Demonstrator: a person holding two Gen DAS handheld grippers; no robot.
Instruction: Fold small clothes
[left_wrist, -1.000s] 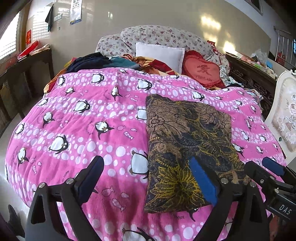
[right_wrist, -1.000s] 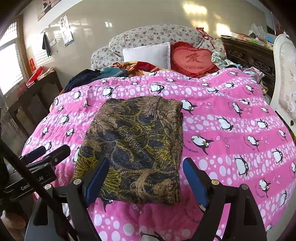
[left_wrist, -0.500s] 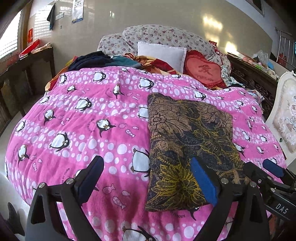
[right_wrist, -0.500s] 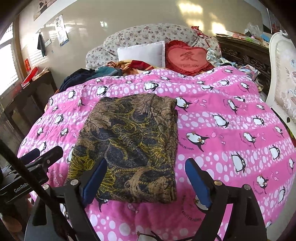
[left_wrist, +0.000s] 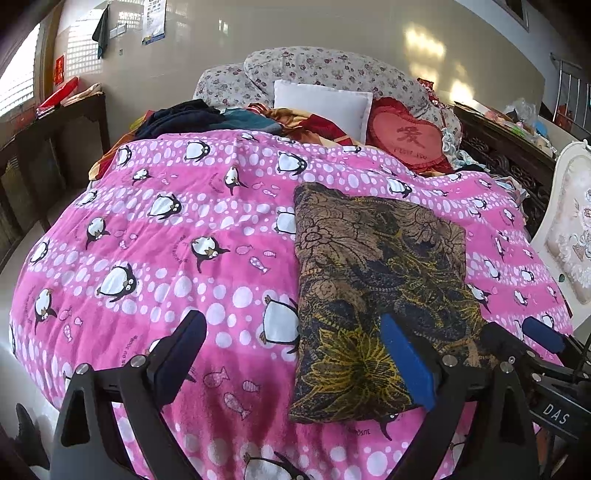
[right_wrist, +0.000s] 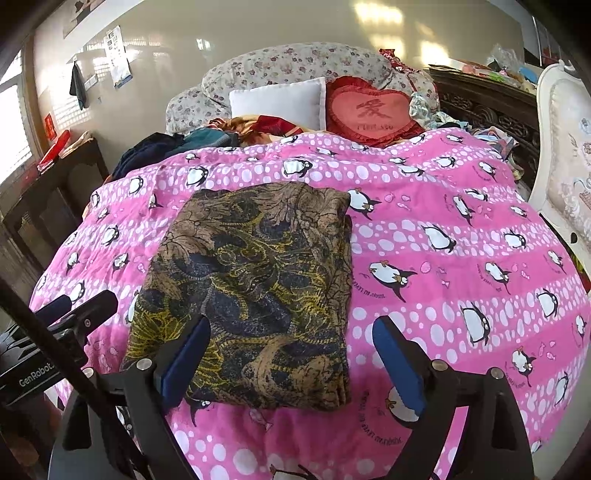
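A brown, dark blue and yellow patterned garment (left_wrist: 380, 291) lies folded into a flat rectangle on the pink penguin blanket (left_wrist: 184, 236); it also shows in the right wrist view (right_wrist: 255, 288). My left gripper (left_wrist: 291, 350) is open and empty, held above the near edge of the bed, left of the garment's near end. My right gripper (right_wrist: 291, 354) is open and empty, above the garment's near right corner. Each gripper shows at the edge of the other's view.
Pillows, a white cushion (left_wrist: 321, 103) and a red heart cushion (left_wrist: 406, 142) are at the head of the bed, with a pile of dark clothes (left_wrist: 181, 120). A dark wooden cabinet (left_wrist: 48, 147) stands left, a white chair (left_wrist: 569, 229) right.
Both grippers have drawn back slightly and shifted; the garment lies still and stays folded. Both stay open.
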